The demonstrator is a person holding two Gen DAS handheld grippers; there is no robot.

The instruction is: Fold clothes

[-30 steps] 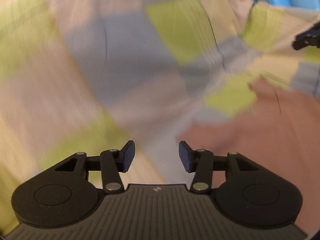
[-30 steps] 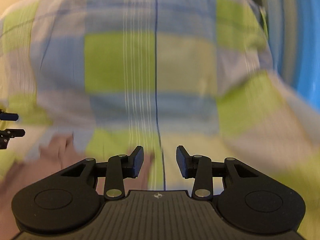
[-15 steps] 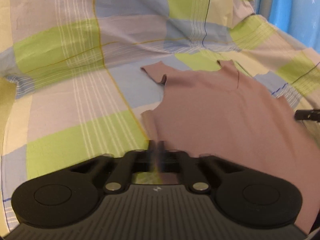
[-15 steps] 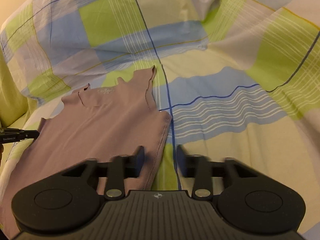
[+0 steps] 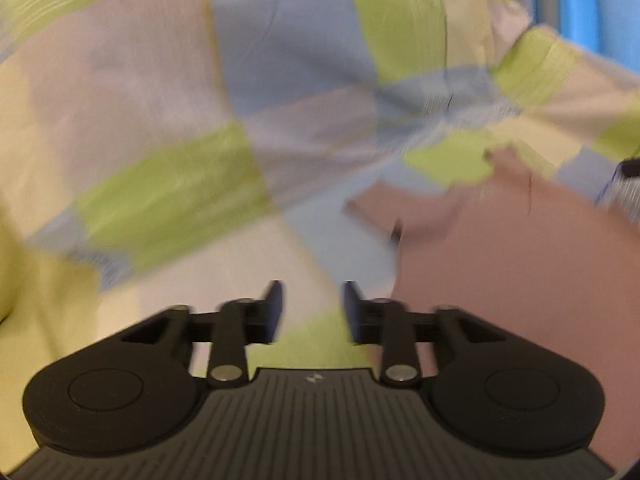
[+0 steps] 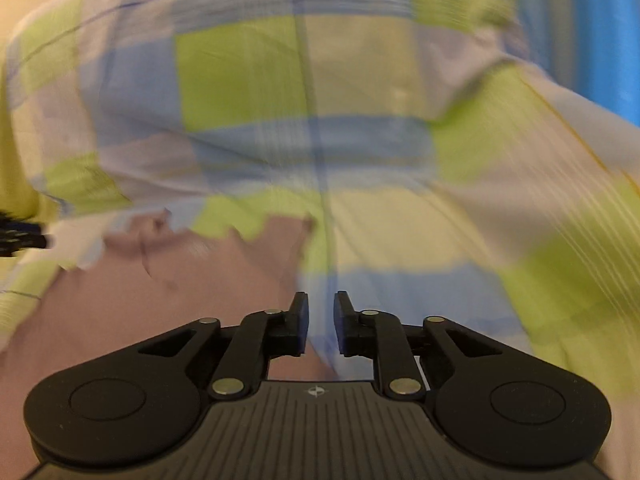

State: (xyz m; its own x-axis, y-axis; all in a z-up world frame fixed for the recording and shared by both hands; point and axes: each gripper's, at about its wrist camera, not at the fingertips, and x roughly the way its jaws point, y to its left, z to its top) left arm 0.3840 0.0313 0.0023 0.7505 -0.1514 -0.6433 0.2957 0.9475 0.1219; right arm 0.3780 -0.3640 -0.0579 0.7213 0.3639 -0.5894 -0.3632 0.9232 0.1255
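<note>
Grippers [image 5: 313,312] [image 6: 321,324] hover parted at tank top [image 5: 520,264] edges.

Both views motion-blurred. Sheet [image 5: 168,184] checks smear, stripe detail lost. Top [image 5: 520,264] runs off the right and lower edges of the left view, and its lower part sits behind the left tongs [image 5: 313,312] body. In the right view the top [image 6: 160,304] is cut by the left edge, hem hidden under the right tongs [image 6: 321,322] body. Dark object at far left edge [image 6: 20,234] too blurred to identify. Blue strip, upper right [image 6: 600,40]: can't tell what it is.
</note>
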